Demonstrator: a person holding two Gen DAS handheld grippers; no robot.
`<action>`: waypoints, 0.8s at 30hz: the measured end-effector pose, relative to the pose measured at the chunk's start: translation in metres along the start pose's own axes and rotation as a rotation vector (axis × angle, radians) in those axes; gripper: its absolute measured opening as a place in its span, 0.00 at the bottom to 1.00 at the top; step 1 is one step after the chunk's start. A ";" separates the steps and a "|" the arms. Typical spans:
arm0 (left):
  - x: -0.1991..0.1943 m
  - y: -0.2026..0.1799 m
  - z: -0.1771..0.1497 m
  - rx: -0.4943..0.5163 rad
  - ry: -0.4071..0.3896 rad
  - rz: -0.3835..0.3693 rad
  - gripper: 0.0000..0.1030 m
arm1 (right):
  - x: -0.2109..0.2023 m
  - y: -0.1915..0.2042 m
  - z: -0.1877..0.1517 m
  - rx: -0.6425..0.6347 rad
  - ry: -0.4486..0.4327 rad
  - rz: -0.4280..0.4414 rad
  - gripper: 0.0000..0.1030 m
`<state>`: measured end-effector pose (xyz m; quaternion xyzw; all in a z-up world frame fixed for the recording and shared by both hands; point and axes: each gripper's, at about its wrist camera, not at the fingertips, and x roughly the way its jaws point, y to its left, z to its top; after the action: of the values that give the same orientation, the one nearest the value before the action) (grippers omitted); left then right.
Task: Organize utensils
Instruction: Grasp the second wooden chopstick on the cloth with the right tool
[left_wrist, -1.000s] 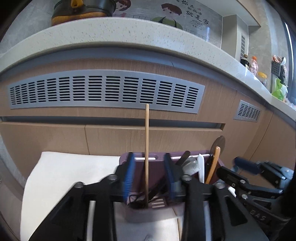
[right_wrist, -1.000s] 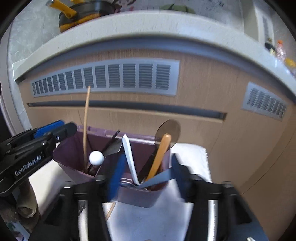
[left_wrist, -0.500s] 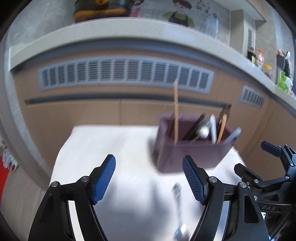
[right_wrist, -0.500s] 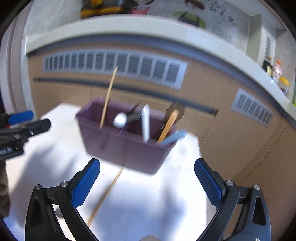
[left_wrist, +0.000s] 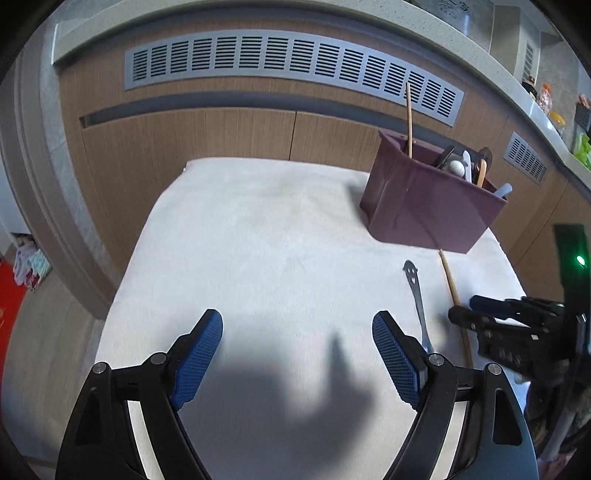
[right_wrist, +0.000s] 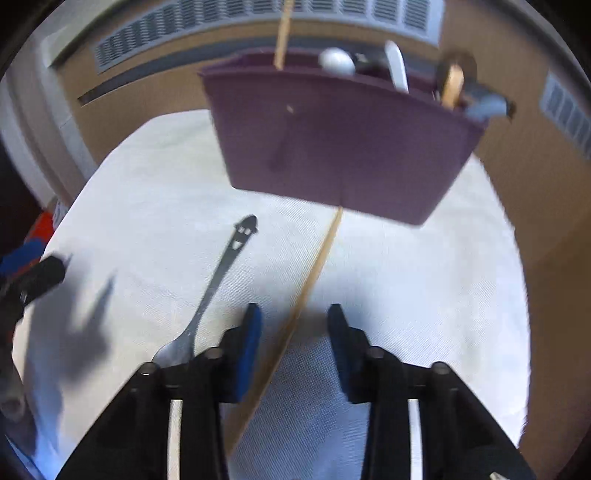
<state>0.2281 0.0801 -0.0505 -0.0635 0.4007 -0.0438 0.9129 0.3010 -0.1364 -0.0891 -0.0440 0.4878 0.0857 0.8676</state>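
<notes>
A purple utensil holder stands at the far right of a white cloth, with a wooden chopstick, spoons and other utensils upright in it; it also shows in the right wrist view. A second chopstick and a metal spoon lie on the cloth in front of it. My right gripper is open, low over the cloth, its fingers either side of the lying chopstick. My left gripper is open and empty over bare cloth, to the left of the spoon.
Wooden cabinet fronts with grey vent grilles rise behind the cloth, under a pale counter edge. The cloth's left edge drops to the floor, where red items lie. The right gripper's body sits at the right of the left wrist view.
Both grippers have opened and pulled back from the holder. The left one now sits far back over the cloth. The right one has dropped low and narrowed around the lying chopstick.
</notes>
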 end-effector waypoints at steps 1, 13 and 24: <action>0.000 0.000 -0.002 0.001 0.003 -0.004 0.81 | -0.001 0.000 0.000 0.000 -0.002 -0.002 0.26; 0.010 -0.023 -0.003 0.061 0.062 -0.016 0.81 | -0.021 -0.003 -0.025 -0.076 -0.025 -0.008 0.05; 0.012 -0.085 -0.019 0.195 0.099 -0.155 0.81 | -0.051 -0.084 -0.072 0.079 -0.067 -0.028 0.05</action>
<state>0.2197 -0.0071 -0.0585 -0.0030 0.4332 -0.1561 0.8877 0.2312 -0.2359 -0.0834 -0.0136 0.4607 0.0556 0.8857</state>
